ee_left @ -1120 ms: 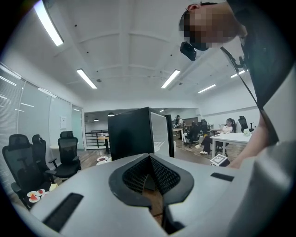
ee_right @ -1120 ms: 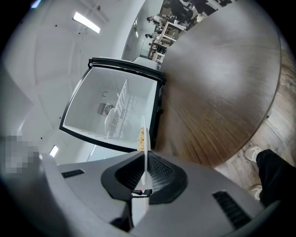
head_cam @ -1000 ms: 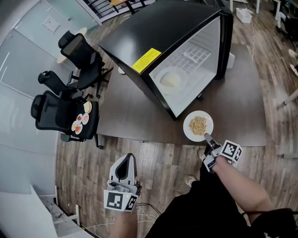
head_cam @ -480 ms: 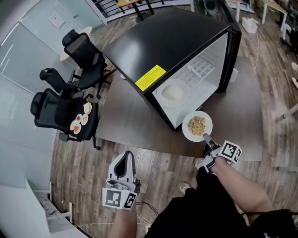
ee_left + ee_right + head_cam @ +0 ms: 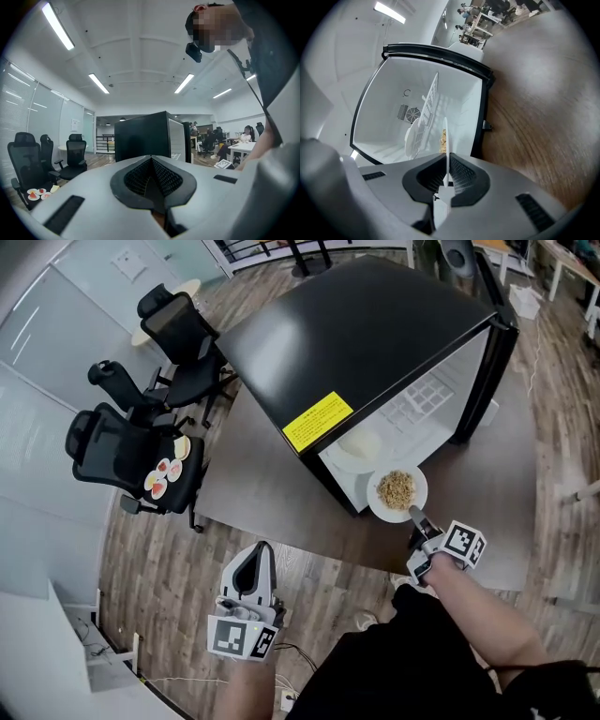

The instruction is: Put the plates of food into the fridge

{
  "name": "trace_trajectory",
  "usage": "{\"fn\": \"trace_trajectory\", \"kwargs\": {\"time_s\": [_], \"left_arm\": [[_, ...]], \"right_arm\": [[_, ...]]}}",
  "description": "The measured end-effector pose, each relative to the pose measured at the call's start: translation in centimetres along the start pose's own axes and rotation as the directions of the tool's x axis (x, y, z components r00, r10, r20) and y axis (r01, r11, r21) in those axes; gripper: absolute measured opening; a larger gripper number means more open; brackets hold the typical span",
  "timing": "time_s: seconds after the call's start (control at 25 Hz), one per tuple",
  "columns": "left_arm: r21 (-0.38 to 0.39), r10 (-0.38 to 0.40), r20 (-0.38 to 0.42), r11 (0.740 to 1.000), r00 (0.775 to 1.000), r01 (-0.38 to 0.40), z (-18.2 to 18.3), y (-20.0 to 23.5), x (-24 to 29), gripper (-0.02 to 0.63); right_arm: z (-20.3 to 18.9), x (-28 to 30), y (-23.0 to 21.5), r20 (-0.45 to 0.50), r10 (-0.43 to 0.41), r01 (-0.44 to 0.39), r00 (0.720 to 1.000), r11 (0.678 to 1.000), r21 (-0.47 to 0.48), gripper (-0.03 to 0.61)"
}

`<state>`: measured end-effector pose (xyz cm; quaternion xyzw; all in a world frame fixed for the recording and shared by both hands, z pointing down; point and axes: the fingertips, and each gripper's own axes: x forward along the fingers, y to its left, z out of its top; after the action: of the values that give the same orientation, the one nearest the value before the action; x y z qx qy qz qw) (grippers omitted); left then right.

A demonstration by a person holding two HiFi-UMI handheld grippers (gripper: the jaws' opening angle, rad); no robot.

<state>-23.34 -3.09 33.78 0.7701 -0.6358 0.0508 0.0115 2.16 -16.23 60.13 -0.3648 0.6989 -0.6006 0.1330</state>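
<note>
The right gripper (image 5: 413, 513) pinches the near rim of the plate of noodles (image 5: 397, 490). It holds the plate at the front edge of the open fridge (image 5: 356, 343), by the near corner of the opening. The fridge stands on the table (image 5: 272, 488). Inside, a second white plate (image 5: 358, 447) lies on the wire shelf (image 5: 424, 401), and the shelf's far stretch is bare. The left gripper (image 5: 259, 552) hangs over the wooden floor (image 5: 169, 559) off the table's near edge, jaws pressed together on nothing. Another plate of food (image 5: 161, 481) sits on a chair (image 5: 103, 451) beyond the table's left edge.
</note>
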Motion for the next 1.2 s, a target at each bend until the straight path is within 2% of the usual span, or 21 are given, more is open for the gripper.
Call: {"fn": "trace_trajectory", "kwargs": {"time_s": [0.2, 0.4, 0.84, 1.2], "left_arm": [[0.007, 0.03, -0.011, 1.0, 0.999, -0.03, 0.2, 1.0, 1.4, 0.003], [0.067, 0.05, -0.027, 0.997, 0.998, -0.048, 0.6, 1.5, 2.8, 0.003], [0.074, 0.113, -0.068, 0.991, 0.991, -0.108, 0.2, 3.6, 3.9, 0.003], [0.082, 0.168, -0.077, 0.983, 0.983, -0.162, -0.1, 4.8, 3.8, 0.003]], "right_arm": [[0.7, 2.5, 0.1, -0.033, 0.006, -0.005, 0.999, 1.0, 0.01, 0.018], [1.0, 4.9, 0.6, -0.07, 0.016, -0.014, 0.997, 0.999, 0.041, 0.018], [1.6, 9.4, 0.2, -0.119, 0.019, -0.014, 0.993, 0.999, 0.041, 0.018], [2.0, 11.8, -0.3, -0.152, 0.0, -0.001, 0.988, 1.0, -0.005, 0.02]]}}
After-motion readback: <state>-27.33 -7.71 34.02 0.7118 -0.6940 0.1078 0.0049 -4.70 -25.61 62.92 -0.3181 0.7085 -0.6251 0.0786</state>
